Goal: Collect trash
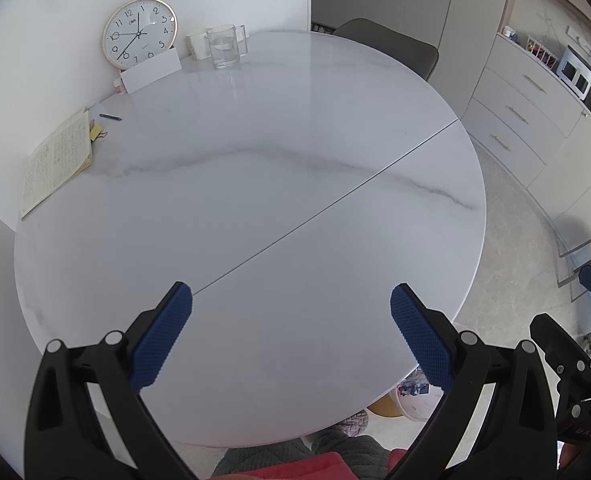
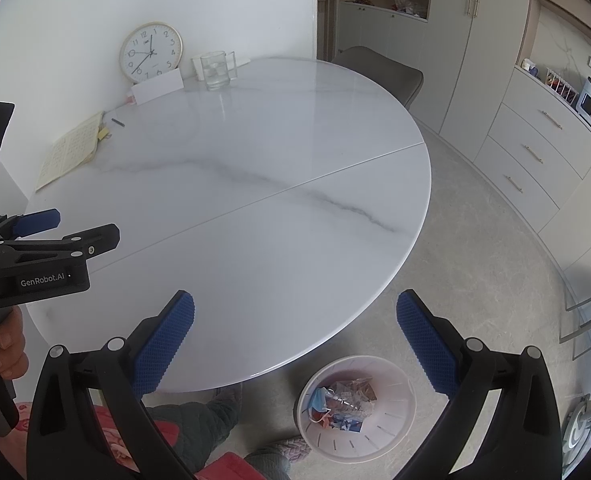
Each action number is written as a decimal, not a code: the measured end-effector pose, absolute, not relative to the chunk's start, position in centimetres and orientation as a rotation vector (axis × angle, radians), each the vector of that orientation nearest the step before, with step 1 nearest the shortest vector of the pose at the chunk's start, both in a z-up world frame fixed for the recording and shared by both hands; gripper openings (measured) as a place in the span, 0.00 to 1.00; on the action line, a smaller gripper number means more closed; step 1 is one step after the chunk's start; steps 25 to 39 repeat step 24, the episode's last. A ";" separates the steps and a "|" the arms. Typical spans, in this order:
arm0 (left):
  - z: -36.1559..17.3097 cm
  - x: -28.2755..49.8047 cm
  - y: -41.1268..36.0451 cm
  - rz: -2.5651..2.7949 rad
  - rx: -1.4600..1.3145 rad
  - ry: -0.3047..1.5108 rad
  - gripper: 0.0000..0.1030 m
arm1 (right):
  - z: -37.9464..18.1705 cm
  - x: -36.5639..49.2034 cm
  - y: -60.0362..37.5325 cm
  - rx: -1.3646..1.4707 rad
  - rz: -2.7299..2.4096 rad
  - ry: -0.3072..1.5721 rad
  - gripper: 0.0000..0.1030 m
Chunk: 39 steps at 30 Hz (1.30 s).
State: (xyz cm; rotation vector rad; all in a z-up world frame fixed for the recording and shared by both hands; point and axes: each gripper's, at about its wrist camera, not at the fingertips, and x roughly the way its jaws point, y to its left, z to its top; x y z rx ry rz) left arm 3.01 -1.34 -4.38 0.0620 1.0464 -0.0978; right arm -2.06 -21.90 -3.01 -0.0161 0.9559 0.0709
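Nearest first: left gripper (image 1: 291,330) is spread wide, nothing between the blue pads, hovering over the near edge of the round marble table (image 1: 255,200). Right gripper (image 2: 295,336) likewise wide and empty, held just past the table's near-right rim, so its view drops onto the floor. Left gripper also shows at the left edge of the right wrist view, gripped by a hand (image 2: 7,344).

Trash bin (image 2: 355,408): white, on the floor just beside the table's near edge, below the right gripper. Holds crumpled wrappers and what looks like a blue face mask. Judged placement: within easy reach of the seated person, so items can go straight down off the rim.

Tabletop middle is bare. Far-left side, near the wall: open notebook (image 1: 57,162), small yellow clips beside it, a pen (image 1: 110,117). Further back: clock (image 1: 139,34) leaning on the wall, white card (image 1: 151,70), glass jug (image 1: 225,46) with water, white mug behind it. None reads as trash.

Judgement: collection appears largely done; both grippers idle, wide, ready for release or a final check
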 end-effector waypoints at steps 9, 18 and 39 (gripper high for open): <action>-4.6 3.1 -1.2 -0.082 0.038 1.055 0.92 | -3.1 -2.0 -21.9 -0.014 0.072 0.957 0.98; -4.6 3.3 -1.6 -0.095 0.054 1.063 0.92 | -3.2 -2.1 -22.0 -0.014 0.072 0.957 0.98; -4.3 3.3 -1.7 -0.093 0.064 1.053 0.92 | -3.2 -2.1 -22.0 -0.014 0.072 0.957 0.98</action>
